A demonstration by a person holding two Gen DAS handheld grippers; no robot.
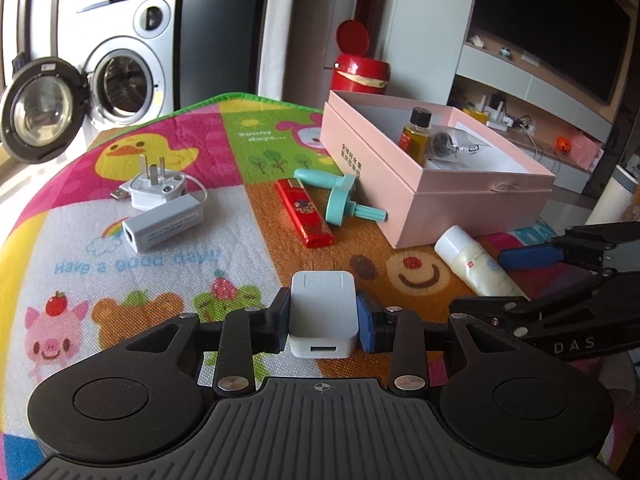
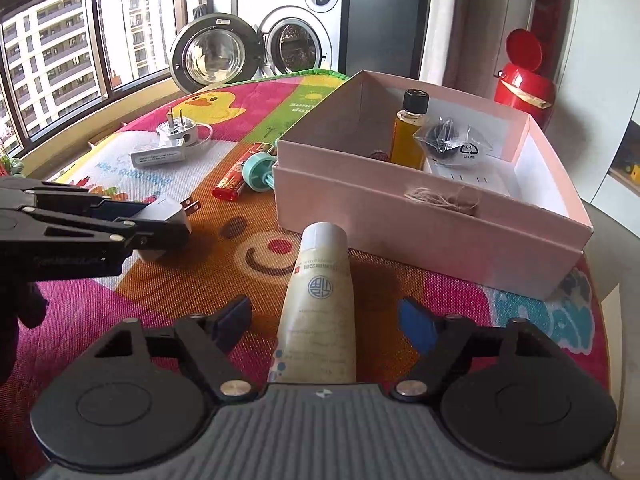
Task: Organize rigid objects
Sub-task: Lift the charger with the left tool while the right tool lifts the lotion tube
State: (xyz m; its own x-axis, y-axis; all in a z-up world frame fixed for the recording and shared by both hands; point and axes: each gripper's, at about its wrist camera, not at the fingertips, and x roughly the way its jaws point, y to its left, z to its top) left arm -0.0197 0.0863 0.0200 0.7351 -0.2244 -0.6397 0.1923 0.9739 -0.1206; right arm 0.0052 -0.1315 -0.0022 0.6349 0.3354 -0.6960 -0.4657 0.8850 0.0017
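Note:
My left gripper (image 1: 323,316) is shut on a white USB charger (image 1: 323,312), prongs pointing forward, just above the mat; the charger also shows in the right wrist view (image 2: 166,224). My right gripper (image 2: 324,322) is open, its fingers either side of a cream tube (image 2: 318,312) lying on the mat. The tube also shows in the left wrist view (image 1: 476,262). An open pink box (image 1: 440,196) (image 2: 420,216) holds an oil bottle (image 2: 408,136) and a bagged dark item (image 2: 452,144). A red lighter (image 1: 304,212), a teal tool (image 1: 344,200) and a white plug adapter (image 1: 160,204) lie on the mat.
A colourful cartoon mat (image 1: 160,264) covers the table. A red flip-lid container (image 1: 360,68) stands behind the box. A washing machine with its door open (image 1: 120,80) is beyond the table's far edge. Windows (image 2: 48,60) are on the left.

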